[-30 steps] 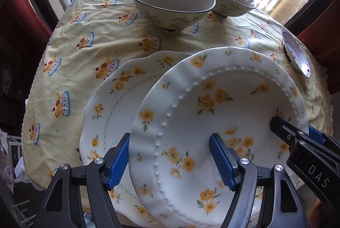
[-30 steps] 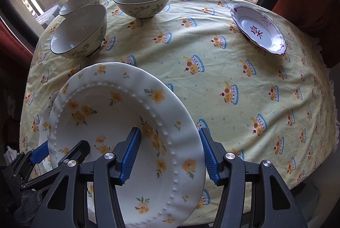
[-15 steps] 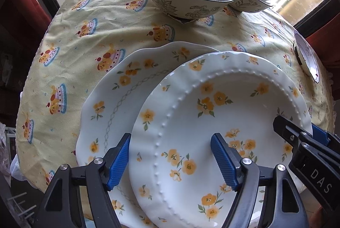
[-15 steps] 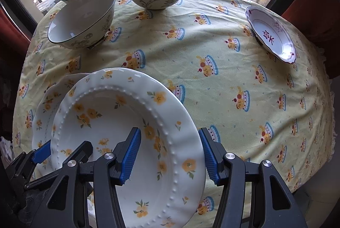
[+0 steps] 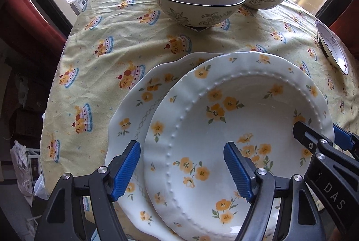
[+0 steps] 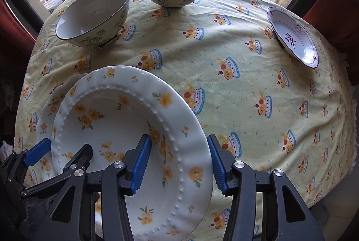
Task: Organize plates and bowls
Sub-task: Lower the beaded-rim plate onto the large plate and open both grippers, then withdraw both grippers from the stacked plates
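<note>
Left wrist view: left gripper [image 5: 181, 170] is pointing down over the beaded plate [image 5: 235, 124], jaws wide and opening, straddling its left rim without pressing.
Right gripper [image 6: 179, 162]: jaws are closing around the beaded plate's right rim; pads are sitting apart from the china.
Beaded plate: is lying on the scalloped plate [image 5: 139, 106], offset to the right.
Bowls [image 6: 94, 16]: three are standing at the far side of the tablecloth [image 6: 224, 84].
Small dish [image 6: 291, 36]: is resting apart, far right.
</note>
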Action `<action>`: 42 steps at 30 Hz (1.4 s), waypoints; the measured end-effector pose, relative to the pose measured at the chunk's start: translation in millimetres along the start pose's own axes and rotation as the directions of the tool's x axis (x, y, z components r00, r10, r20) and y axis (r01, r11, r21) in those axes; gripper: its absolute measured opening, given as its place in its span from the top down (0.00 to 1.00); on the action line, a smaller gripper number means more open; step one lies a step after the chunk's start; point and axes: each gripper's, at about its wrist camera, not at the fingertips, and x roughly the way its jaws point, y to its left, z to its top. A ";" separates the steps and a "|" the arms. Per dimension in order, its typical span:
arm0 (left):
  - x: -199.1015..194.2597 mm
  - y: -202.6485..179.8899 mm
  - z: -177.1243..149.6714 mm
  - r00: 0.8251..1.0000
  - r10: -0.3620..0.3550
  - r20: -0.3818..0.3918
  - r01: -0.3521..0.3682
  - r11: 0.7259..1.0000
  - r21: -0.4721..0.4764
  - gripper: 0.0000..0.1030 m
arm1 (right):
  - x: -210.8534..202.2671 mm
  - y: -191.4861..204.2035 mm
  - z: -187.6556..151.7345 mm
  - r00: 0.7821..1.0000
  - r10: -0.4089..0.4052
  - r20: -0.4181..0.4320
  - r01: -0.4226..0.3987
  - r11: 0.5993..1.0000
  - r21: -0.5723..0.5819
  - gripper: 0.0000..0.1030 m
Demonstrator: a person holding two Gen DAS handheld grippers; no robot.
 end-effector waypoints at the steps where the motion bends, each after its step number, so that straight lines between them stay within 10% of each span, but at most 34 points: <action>1: -2.7 0.1 0.0 1.000 0.002 0.010 -0.002 1.000 0.012 0.23 | -0.8 -0.9 -1.8 1.000 0.002 0.004 -0.002 1.000 0.006 0.47; 10: -8.2 9.6 1.4 1.000 -0.018 0.000 0.018 0.999 0.027 0.23 | -11.9 -3.1 -14.4 0.998 -0.025 0.053 0.023 0.999 0.028 0.65; 32: -20.7 23.1 -4.3 0.999 -0.037 0.030 0.033 0.992 0.120 0.22 | 0.9 7.0 -20.1 0.999 0.037 0.000 -0.036 0.990 0.139 0.63; 42: -43.9 4.8 2.7 0.994 -0.076 0.083 0.062 0.985 0.164 0.13 | -37.2 -8.8 -22.9 0.995 0.042 0.093 -0.060 0.977 0.205 0.36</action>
